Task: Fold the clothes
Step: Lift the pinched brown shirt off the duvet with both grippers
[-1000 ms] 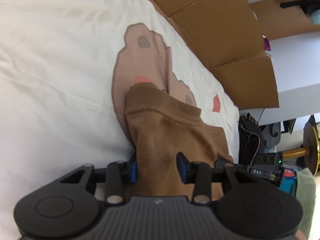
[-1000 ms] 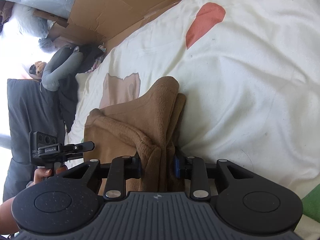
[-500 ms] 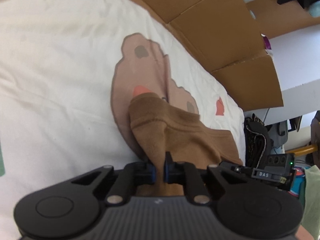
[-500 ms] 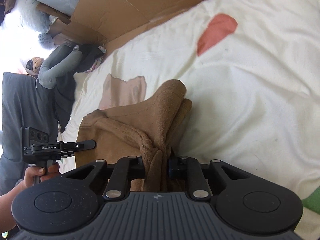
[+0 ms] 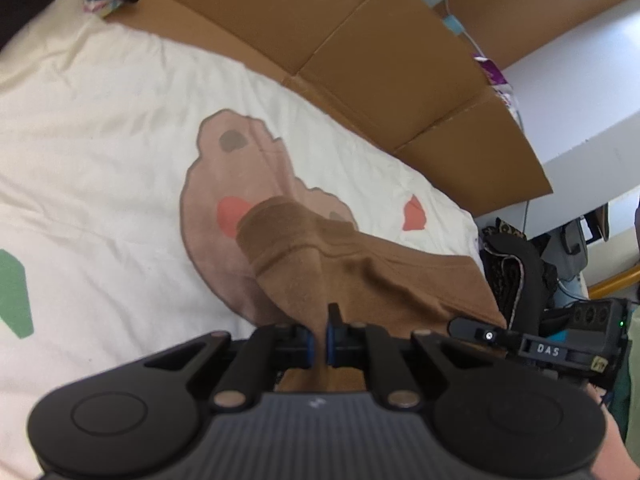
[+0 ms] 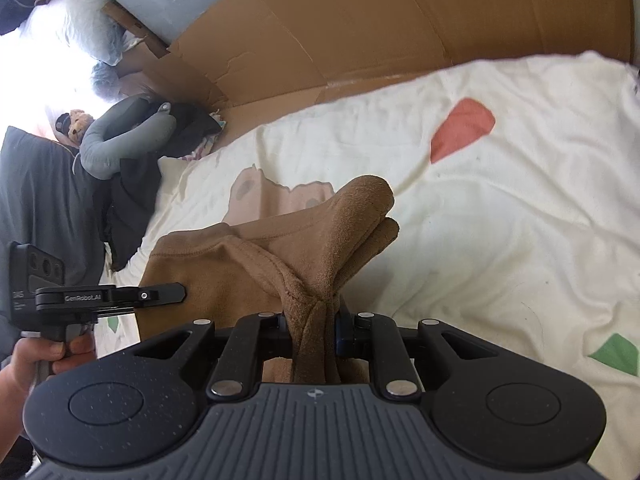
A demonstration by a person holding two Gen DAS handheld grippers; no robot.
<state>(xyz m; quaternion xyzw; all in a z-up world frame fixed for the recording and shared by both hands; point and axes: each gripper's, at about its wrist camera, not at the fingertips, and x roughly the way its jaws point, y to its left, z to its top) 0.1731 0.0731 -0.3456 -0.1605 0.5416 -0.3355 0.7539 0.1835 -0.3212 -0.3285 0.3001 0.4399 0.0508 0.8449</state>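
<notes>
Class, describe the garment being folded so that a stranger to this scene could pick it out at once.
Start at the cream bedsheet printed with coloured patches. On it lies a brown fleece garment, pinched at two edges by the left gripper and right gripper. It is the only bunched, lifted fabric there.

The lower part of the brown garment (image 6: 256, 264) is hidden behind the right gripper (image 6: 314, 330) body — its full shape cannot be told. The window corner (image 6: 36, 80) is overexposed, details lost.
</notes>
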